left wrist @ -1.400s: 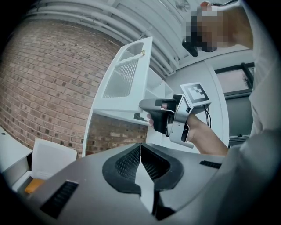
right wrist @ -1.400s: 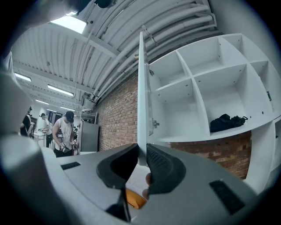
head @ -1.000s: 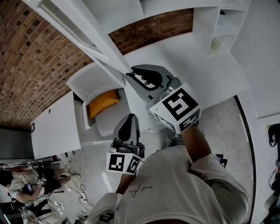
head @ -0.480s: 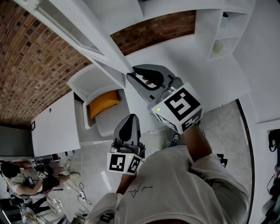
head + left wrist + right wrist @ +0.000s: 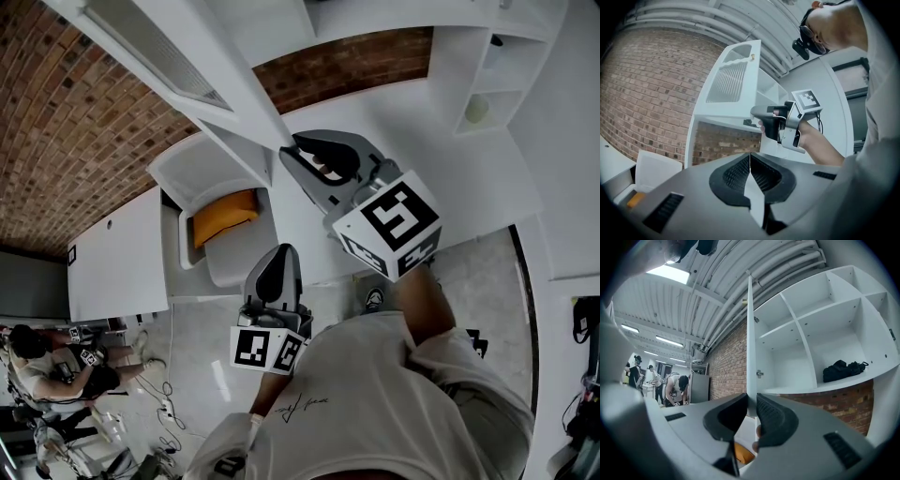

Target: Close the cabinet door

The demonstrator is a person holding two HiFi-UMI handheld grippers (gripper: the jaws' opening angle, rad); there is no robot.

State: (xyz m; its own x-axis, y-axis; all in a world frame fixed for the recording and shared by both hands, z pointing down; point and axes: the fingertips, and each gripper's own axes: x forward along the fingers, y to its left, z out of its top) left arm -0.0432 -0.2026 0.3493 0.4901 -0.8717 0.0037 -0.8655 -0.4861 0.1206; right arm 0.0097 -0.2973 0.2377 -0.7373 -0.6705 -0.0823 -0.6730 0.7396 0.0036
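**A:** Right gripper view, quick check: right gripper clamped onto the bottom edge of the cabinet door, seen edge-on and swung wide open, well off the shelves.

**B:** Yep. Left gripper pinched shut on nothing, parked low. Guessing a light, stiff panel on hinges. Should swing easy with no flex.

**A:** Would grip that thin lower edge, as far from the hinge as possible, for leverage. Smooth white finish though, so could slip. Might slam too. Better to ease it in.
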